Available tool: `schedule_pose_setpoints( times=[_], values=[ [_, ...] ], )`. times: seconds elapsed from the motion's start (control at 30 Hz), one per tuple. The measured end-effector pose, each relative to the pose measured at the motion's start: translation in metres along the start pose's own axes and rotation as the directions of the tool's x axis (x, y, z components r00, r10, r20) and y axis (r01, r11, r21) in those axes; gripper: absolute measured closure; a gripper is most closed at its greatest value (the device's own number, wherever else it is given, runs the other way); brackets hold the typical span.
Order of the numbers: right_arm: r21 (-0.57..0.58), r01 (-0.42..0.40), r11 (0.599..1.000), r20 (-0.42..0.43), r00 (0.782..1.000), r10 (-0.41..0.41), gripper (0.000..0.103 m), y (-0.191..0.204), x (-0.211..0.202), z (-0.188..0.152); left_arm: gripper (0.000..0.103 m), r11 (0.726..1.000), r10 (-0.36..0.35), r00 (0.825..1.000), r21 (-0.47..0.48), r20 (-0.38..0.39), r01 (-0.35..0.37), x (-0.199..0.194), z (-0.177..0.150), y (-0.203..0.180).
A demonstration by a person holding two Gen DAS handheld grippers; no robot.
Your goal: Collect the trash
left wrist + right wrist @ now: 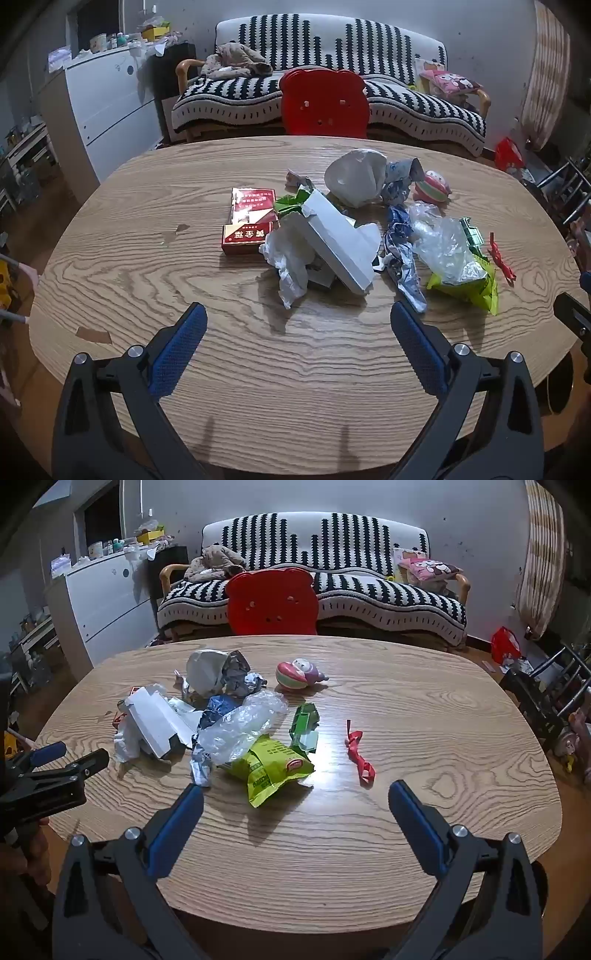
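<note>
The trash lies in a loose heap on the wooden worktop [147, 266], toward its far half. At the heap's left are two red cigarette packs [249, 225] printed with gold Chinese characters that read upside down from the left wrist view; the nearer pack lies flat with its long side running left to right. Against them leans a white carton [334, 240], tilted, its long axis running from far left to near right. Crumpled white tissue [286, 258] sits just beside its near end. Behind the carton rests a white crumpled bag [354, 177].

To the right lies a blue and silver foil wrapper [402, 254], stretched toward the near edge, and a clear plastic bag [240, 727] lying over a lime-green snack packet [269, 771]. The packet carries a small red oval logo and dark print too small to read. A green wrapper [304, 727] lies just beyond it. A red ribbon [358, 753] lies apart to the right, its length running far to near. A pink striped toy [297, 674] sits farther back.

The left gripper [298, 314] and right gripper [295, 792] hover over bare wood short of the heap, jaws released wide, nothing between them.
</note>
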State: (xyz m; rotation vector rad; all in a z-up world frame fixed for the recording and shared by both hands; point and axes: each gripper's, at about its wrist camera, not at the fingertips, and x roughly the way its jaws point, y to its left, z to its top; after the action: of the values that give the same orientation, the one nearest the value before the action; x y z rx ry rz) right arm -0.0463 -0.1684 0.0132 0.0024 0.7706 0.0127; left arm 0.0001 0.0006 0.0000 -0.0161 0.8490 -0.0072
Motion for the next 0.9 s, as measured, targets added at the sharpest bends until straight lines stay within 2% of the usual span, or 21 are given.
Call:
schedule_pose_setpoints(
  times=[0.9],
  values=[
    [0.003,-0.004,1.000,0.009,1.000,0.004,0.006,-0.0004,-0.0033,0.0000,0.006,1.000,0.007,1.000,0.011,0.005,-0.007,-0.0056,0.0025,-0.0013]
  ],
)
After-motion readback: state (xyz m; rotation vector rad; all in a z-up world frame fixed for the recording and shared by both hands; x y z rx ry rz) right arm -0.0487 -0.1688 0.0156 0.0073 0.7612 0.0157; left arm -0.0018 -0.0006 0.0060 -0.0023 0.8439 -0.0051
